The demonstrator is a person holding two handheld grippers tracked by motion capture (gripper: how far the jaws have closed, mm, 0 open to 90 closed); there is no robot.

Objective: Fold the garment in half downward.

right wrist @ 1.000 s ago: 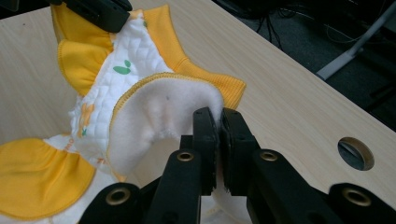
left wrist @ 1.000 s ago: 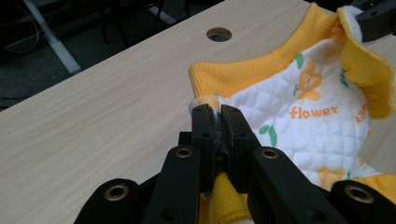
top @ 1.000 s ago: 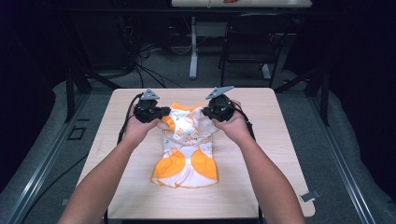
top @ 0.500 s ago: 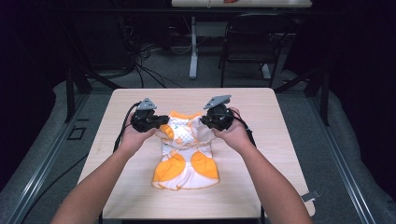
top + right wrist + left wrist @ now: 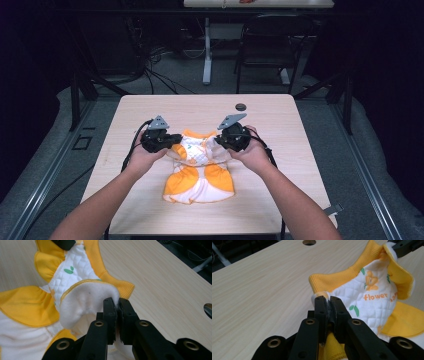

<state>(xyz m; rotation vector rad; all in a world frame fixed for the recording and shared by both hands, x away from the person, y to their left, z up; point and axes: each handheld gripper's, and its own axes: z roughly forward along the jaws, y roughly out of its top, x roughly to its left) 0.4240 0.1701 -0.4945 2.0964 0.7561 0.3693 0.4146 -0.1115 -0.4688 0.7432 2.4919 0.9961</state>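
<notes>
A small quilted white and orange garment (image 5: 200, 170) with a flower print lies at the middle of the wooden table (image 5: 280, 125). My left gripper (image 5: 172, 142) is shut on the garment's left top edge; in the left gripper view its jaws (image 5: 328, 302) pinch the white fabric (image 5: 372, 300) by the orange ribbed band. Over on the other side, my right gripper (image 5: 222, 141) is shut on the right top edge. The right gripper view shows its closed jaws (image 5: 117, 303) clamping the fleecy white lining (image 5: 85, 300). The top part is lifted and folded toward the near side.
A round dark cable hole (image 5: 241, 106) sits in the table behind the garment, also seen as a hole (image 5: 309, 242) in the left gripper view. Cables trail from the left gripper off the table's left side. A chair and table legs stand beyond the far edge.
Both grippers have drawn the garment's top edge toward the person, folding it over the lower part. The hole at the back of the table has come into sight.
</notes>
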